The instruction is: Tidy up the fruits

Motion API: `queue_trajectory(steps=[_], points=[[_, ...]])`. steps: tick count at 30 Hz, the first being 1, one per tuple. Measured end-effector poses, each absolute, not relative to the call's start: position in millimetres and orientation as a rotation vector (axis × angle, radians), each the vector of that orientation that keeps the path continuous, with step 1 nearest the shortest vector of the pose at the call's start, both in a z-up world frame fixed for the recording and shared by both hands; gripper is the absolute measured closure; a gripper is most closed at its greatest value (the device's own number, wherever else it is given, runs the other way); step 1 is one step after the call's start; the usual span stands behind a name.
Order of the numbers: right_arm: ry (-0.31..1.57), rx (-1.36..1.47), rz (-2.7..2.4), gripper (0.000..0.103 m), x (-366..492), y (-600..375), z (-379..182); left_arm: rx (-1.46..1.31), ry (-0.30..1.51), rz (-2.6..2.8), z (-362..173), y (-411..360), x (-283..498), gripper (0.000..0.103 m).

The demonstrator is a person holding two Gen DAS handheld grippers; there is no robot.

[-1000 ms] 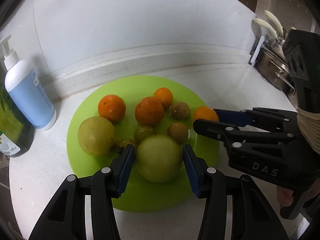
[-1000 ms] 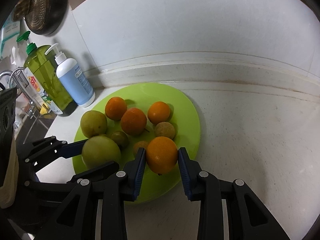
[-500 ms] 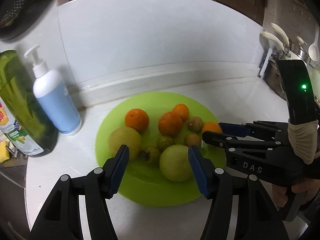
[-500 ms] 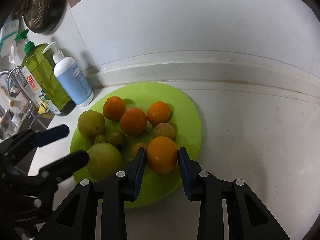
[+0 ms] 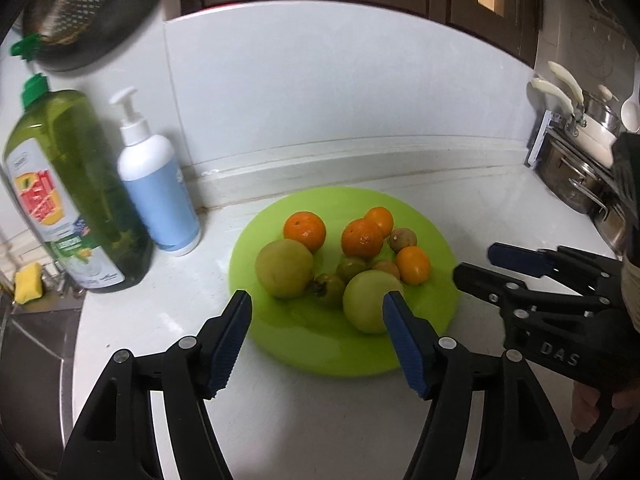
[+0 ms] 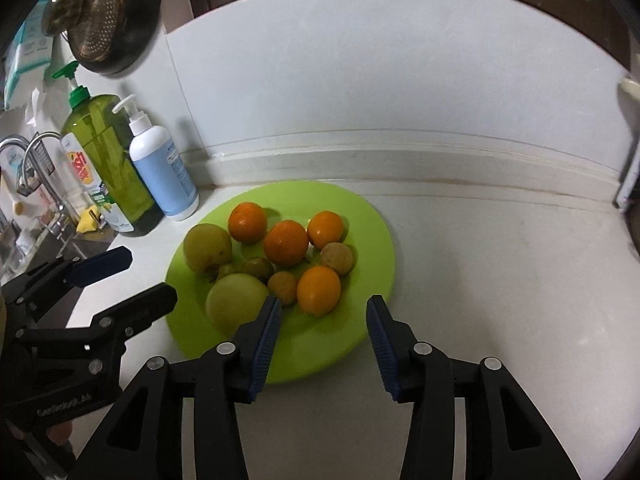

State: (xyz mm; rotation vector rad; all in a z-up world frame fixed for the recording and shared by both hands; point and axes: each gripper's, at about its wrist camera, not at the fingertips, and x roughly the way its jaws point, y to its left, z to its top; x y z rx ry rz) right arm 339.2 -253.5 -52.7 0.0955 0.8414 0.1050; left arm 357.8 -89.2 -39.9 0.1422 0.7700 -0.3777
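A lime-green plate (image 5: pixel 304 344) (image 6: pixel 360 208) on the white counter holds several fruits: oranges (image 5: pixel 305 230) (image 6: pixel 319 290), two large green apples (image 5: pixel 366 304) (image 6: pixel 236 300), small brown and green fruits. My left gripper (image 5: pixel 316 312) is open and empty, drawn back over the plate's near rim. My right gripper (image 6: pixel 323 316) is open and empty just in front of the nearest orange. Each gripper shows in the other's view: the right (image 5: pixel 476 262) and the left (image 6: pixel 148 276).
A green dish-soap bottle (image 5: pixel 68 196) (image 6: pixel 106 168) and a white-blue pump bottle (image 5: pixel 156 184) (image 6: pixel 162 172) stand left of the plate. A sink and tap (image 6: pixel 36 160) lie far left. Steel pots (image 5: pixel 576 168) sit at the right. A strainer (image 6: pixel 96 20) hangs above.
Both grippers pulled back and up from the plate. The right gripper opened and released the orange onto the plate. The left gripper opened wider, away from the green apple.
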Motion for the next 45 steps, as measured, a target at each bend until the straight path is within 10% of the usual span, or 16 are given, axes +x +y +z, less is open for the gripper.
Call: queue_trajectory(steps=[27,45], points=[[0.656,0.067,-0.025,0.029,149,-222,17,0.113,0.584,-0.328,21,-34,191,0.003],[0.576,0.022,-0.022,0.019,31,-220,43,0.086,0.517,-0.210,33,-20,59,0.000]])
